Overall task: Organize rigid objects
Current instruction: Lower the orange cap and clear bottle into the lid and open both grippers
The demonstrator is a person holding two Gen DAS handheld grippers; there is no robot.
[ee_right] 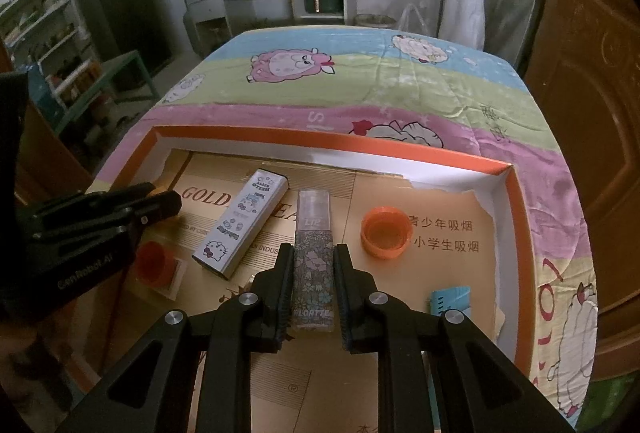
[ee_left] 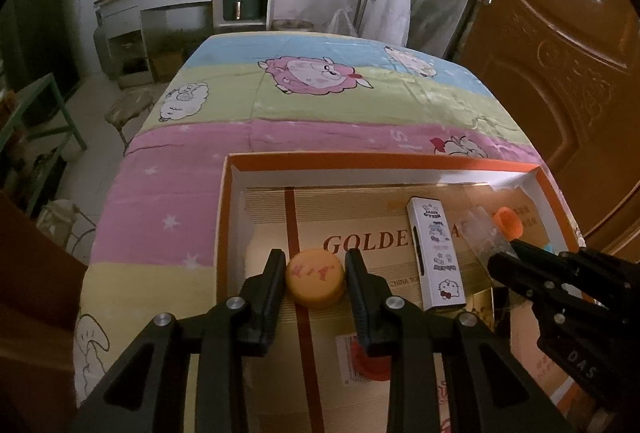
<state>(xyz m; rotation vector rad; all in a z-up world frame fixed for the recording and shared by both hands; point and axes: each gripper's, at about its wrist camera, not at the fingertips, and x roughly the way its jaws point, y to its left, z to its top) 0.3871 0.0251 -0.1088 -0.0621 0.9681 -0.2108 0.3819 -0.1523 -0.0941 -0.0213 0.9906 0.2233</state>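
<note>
Left gripper (ee_left: 315,275): we clamp the yellow cap (ee_left: 315,284).
Right gripper (ee_right: 313,269): we clamp the floral lip-gloss box (ee_right: 313,261).
Tray (ee_right: 332,139): holds both.

Under the left tool (ee_left: 315,275), a red cap (ee_left: 370,361) is half hidden by its right finger. Right of the right tool (ee_right: 311,275), a blue comb (ee_right: 450,299) is partly covered by that tool's frame. The tube (ee_right: 313,261) in its grip has small print too blurred to read.

Cardboard liner (ee_right: 448,209) of the box: "GOLD…" at 9 o'clock, Chinese print "青少年吸烟 / 小学生吸烟" at 3 o'clock. Floral lip-gloss tube (ee_right: 313,257) — "LIP" above, "FLORTTE" at its base. White carton (ee_right: 240,223) — "HELLO KITTY"; left gripper's body (ee_right: 76,245) — "GenRobot.AI".
</note>
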